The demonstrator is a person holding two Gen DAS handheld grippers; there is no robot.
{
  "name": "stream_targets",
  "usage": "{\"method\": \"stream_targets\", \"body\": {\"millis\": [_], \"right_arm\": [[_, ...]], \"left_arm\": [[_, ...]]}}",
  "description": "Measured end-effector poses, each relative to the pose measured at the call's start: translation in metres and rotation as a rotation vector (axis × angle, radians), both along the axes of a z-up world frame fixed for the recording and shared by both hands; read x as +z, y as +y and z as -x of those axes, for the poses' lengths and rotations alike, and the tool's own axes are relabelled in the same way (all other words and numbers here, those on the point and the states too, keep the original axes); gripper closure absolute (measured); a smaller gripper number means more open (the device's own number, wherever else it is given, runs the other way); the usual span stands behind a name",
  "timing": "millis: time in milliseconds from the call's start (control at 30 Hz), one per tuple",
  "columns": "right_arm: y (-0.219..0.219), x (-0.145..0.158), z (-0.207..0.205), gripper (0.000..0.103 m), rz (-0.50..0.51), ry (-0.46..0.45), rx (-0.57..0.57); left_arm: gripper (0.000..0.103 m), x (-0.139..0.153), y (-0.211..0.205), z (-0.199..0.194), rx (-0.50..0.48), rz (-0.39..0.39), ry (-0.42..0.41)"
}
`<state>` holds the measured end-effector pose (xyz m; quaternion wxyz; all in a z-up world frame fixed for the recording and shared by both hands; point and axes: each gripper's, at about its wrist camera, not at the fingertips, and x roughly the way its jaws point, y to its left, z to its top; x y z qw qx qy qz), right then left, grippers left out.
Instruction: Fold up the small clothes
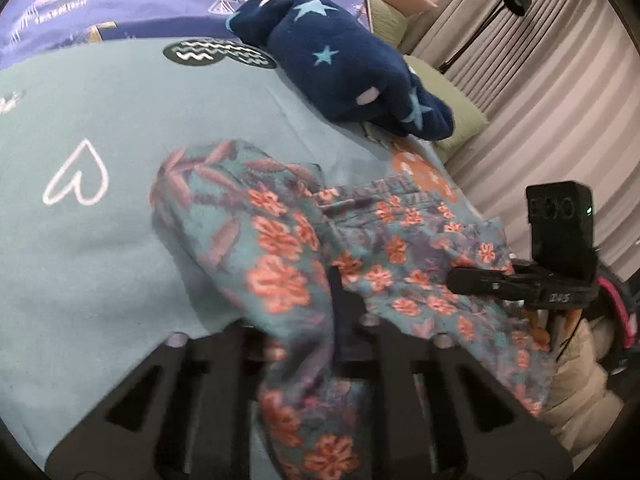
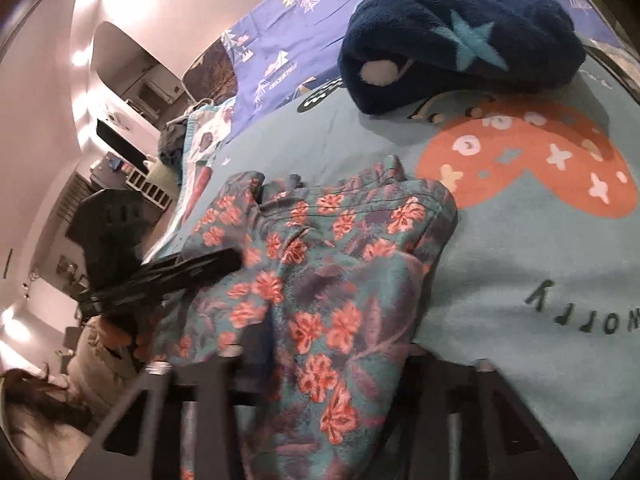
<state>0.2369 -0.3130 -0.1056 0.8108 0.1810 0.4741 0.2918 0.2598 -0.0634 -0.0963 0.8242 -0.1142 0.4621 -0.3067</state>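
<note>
Shorts (image 1: 280, 240), floral teal and coral, lie bunched on the blanket (image 1: 100, 260) in the lower middle of both views, their edges smeared by blur. Their near hem runs down between each claw's black frame and off the bottom of the picture, so the pinch itself is mostly hidden. In the left wrist view the left claw (image 1: 316, 320) has its jaws nearly closed, one dark finger (image 1: 340, 300) showing against the cloth it grips. In the right wrist view the right claw (image 2: 304, 344) is likewise drawn in tight on a fold, its fingers buried under the fabric. Each claw also shows in the other's view, at the frame's side, its tip lying on the shorts. A navy starred plush (image 1: 340, 68) lies beyond, in the upper part of both views, apart from the shorts.
</note>
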Motion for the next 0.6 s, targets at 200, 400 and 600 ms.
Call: {"method": "stream_targets", "body": {"millis": [200, 400, 600], "right_arm": [[0.005, 0.051, 0.035, 0.086, 0.058, -0.146, -0.055], [0.003, 0.135, 0.098, 0.087, 0.131, -0.36, -0.131], [-0.016, 0.216, 0.127, 0.088, 0.171, -0.539, -0.277]], "left_arm": [[0.091, 0.056, -0.014, 0.04, -0.009, -0.101, -0.246], [0.091, 0.147, -0.021, 0.085, -0.046, -0.074, -0.467], [0.091, 0.23, -0.053, 0.102, -0.05, -0.117, -0.689]]}}
